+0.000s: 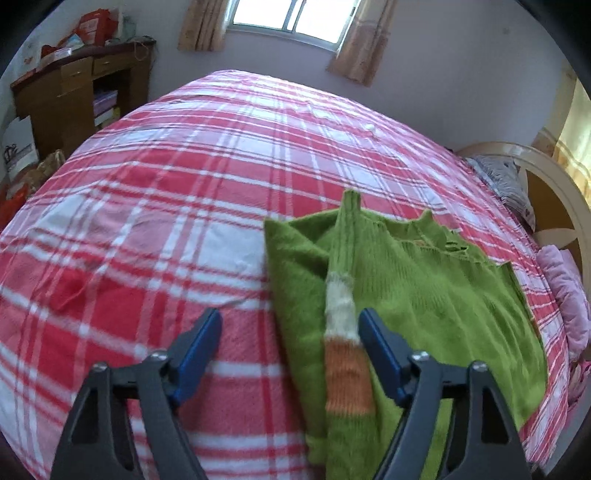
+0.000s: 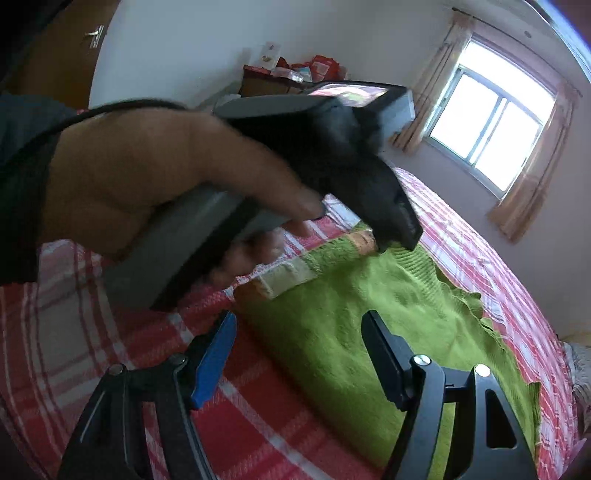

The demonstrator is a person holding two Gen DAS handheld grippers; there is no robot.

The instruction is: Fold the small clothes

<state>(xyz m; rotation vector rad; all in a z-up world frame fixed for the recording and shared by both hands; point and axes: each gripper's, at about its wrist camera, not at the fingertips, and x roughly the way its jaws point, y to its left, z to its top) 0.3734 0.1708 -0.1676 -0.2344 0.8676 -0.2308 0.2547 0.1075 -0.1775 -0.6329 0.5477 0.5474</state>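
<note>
A small green knit sweater [image 1: 436,295] lies flat on the red and white plaid bed [image 1: 177,177]. One sleeve with a cream and an orange band [image 1: 345,354] is folded over its body. My left gripper [image 1: 290,325] is open, its jaws astride the sweater's left edge and the banded sleeve. In the right wrist view the sweater [image 2: 369,317] lies ahead, and my right gripper [image 2: 299,326] is open just above its near edge. The left gripper's body [image 2: 332,155], held in a hand, hangs over the sweater's far side.
A wooden desk [image 1: 77,96] with clutter stands at the far left of the bed. A window [image 1: 291,16] with curtains is on the far wall. Pink and grey clothes [image 1: 565,295] lie by the headboard [image 1: 554,206] at the right.
</note>
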